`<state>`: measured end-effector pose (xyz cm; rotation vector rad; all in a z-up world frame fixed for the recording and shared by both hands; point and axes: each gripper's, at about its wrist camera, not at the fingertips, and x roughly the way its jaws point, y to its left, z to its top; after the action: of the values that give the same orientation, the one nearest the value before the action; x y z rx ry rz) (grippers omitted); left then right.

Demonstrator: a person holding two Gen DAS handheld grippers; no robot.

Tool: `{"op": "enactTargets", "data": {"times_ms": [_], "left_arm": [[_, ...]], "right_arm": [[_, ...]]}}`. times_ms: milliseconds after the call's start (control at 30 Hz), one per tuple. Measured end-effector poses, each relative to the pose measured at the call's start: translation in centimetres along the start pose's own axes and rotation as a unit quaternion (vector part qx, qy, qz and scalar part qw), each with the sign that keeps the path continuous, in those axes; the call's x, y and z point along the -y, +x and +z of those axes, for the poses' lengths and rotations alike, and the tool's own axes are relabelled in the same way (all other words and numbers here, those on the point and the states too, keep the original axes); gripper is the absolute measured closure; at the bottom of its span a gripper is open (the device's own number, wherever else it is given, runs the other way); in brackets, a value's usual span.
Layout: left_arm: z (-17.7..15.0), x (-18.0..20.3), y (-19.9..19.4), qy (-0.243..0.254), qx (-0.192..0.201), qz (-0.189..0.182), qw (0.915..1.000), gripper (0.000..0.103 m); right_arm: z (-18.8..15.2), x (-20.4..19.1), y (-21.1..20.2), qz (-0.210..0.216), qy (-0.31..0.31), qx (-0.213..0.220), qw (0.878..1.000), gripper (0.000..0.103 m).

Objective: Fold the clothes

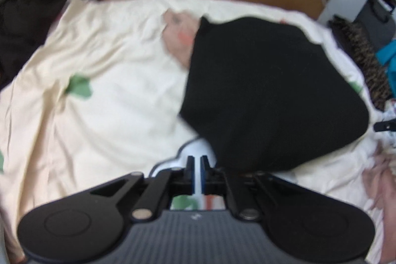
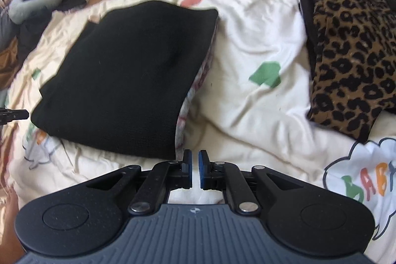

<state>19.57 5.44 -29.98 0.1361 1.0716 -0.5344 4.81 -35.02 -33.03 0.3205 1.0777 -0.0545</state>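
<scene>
Both tools, left (image 1: 197,165) and right (image 2: 195,166), clenched empty, flank the folded black garment (image 2: 128,76).

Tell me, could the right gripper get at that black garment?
Probably yes: the black garment lies folded on the bedspread just ahead-left of the shut, empty right gripper, with nothing between them.
</scene>
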Motion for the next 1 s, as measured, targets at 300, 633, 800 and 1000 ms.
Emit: {"op": "enactTargets", "data": {"times_ms": [300, 633, 800, 1000], "left_arm": [[1.2, 5.9, 2.4, 0.072, 0.004, -0.049, 0.9962, 0.083], [1.2, 7.5, 4.8, 0.12, -0.005, -0.039, 0.992, 0.074], [1.0, 7.1, 4.6, 0.125, 0.0, -0.01, 0.9921, 0.074], [1.4, 6.3, 3.2, 0.102, 0.015, 0.004, 0.9947, 0.075]], "right_arm": [[1.0, -2.2, 0.6, 0.079, -0.042, 0.027, 0.996, 0.098], [1.4, -0.3, 3.9, 0.037, -0.043, 0.018, 0.998, 0.081], [1.6, -0.2, 2.9, -0.004, -0.049, 0.03, 0.998, 0.074], [2.0, -2.2, 0.4, 0.014, -0.099, 0.079, 0.992, 0.074]]}}
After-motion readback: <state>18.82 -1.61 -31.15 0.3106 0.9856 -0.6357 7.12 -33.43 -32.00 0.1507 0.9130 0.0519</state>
